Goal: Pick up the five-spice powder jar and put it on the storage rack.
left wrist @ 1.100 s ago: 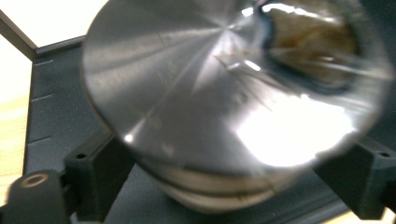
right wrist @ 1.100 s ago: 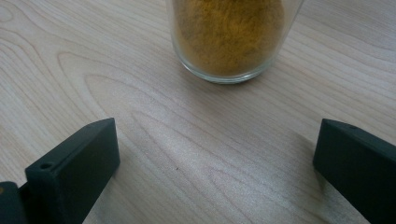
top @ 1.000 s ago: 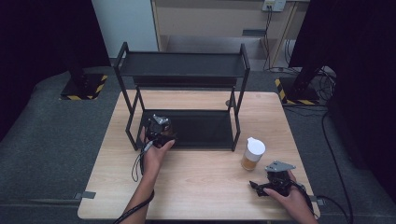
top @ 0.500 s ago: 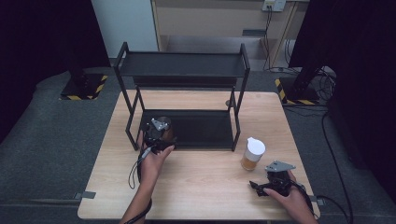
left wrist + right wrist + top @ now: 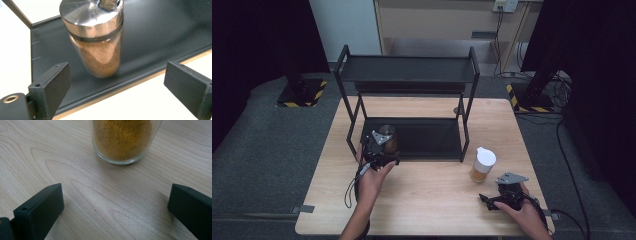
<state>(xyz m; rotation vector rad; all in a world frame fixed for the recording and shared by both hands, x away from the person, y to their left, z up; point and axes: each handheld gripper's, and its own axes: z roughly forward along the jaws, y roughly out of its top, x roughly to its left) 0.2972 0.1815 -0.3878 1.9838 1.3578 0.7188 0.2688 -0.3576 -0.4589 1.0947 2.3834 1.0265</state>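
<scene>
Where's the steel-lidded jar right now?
In the high view the steel-lidded jar stands upright on the rack's bottom shelf, at its left front corner. The left gripper is just in front of it, jaws open and clear of it.

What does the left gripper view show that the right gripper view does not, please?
Left gripper view: a steel-lidded jar of brown powder standing on the rack's black lower shelf, with the left gripper open in front of it and clear of it.

Right gripper view: the base of a glass jar of yellow powder standing on the bare wooden table, ahead of the open right gripper.

Shared: two black jaws standing apart, nothing between them, with a spice jar ahead.
</scene>
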